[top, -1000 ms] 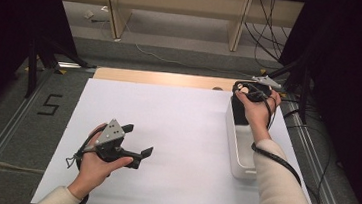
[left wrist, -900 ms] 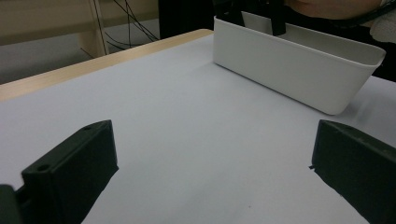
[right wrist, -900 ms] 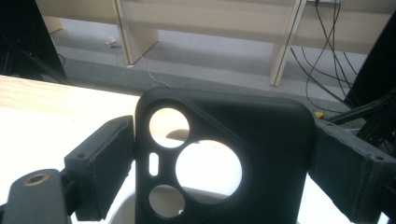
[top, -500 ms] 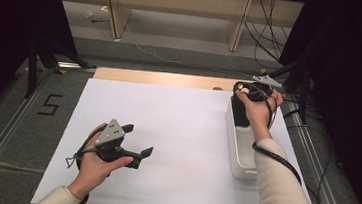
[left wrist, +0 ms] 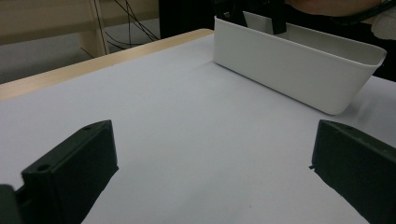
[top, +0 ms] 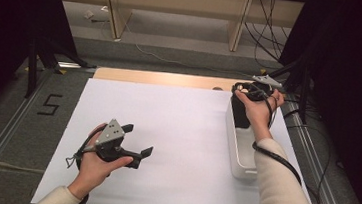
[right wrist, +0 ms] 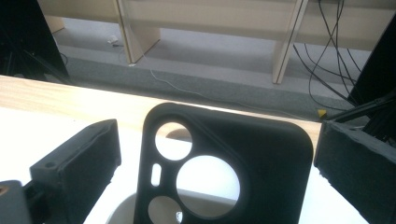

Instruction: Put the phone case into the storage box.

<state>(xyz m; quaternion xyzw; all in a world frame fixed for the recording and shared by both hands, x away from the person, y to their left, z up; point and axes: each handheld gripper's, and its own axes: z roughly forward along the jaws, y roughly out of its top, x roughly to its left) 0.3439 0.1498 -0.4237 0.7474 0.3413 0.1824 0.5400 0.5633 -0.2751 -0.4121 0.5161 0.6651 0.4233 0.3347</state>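
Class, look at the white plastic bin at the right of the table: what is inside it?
A black phone case with round camera cut-outs stands upright in the white plastic bin's far end, between the right tongs' open jaws, untouched. The case's lower part and the floor beneath it are hidden; the near end looks empty.

White table (top: pixel 176 131) (bearing white bin (top: pixel 238 153))

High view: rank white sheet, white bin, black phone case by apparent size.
1. white sheet, covers most of the table.
2. white bin, long and narrow.
3. black phone case, standing in the bin's far end, partly hidden by the hand.
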